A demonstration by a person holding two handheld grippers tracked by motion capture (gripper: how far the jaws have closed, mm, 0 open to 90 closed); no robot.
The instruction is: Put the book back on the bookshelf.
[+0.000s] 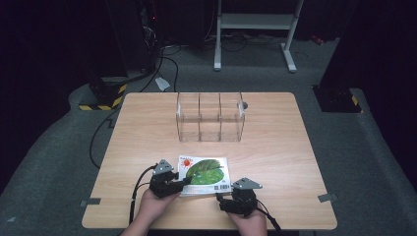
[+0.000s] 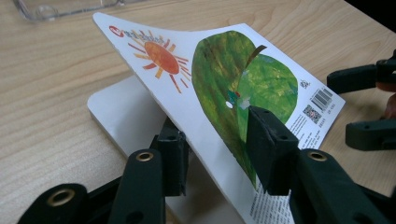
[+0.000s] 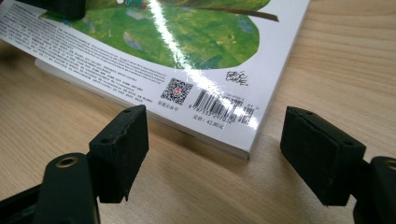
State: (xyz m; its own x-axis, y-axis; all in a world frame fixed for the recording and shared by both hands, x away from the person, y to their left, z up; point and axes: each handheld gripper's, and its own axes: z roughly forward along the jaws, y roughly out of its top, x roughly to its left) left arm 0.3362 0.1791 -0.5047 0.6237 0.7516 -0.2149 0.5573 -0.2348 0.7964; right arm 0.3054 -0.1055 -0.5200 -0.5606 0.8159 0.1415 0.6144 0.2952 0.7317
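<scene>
A picture book (image 1: pixel 205 172) with a green leaf and an orange sun on its cover lies near the table's front edge. My left gripper (image 1: pixel 184 182) is shut on its left edge. In the left gripper view one jaw sits under the book (image 2: pixel 219 79) and one on top, and my left gripper (image 2: pixel 217 149) tilts that edge up off a white book (image 2: pixel 126 121) beneath. My right gripper (image 1: pixel 222 200) stands open just short of the book's near right corner. Its jaws (image 3: pixel 212 144) flank the barcode corner of the book (image 3: pixel 187 42) without touching it.
A clear plastic organizer (image 1: pixel 210 118) with three compartments stands at the middle back of the wooden table (image 1: pixel 275 162). Its edge shows in the left gripper view (image 2: pixel 60 7). Bare wood lies between organizer and books. Cables and a metal stand sit on the floor beyond.
</scene>
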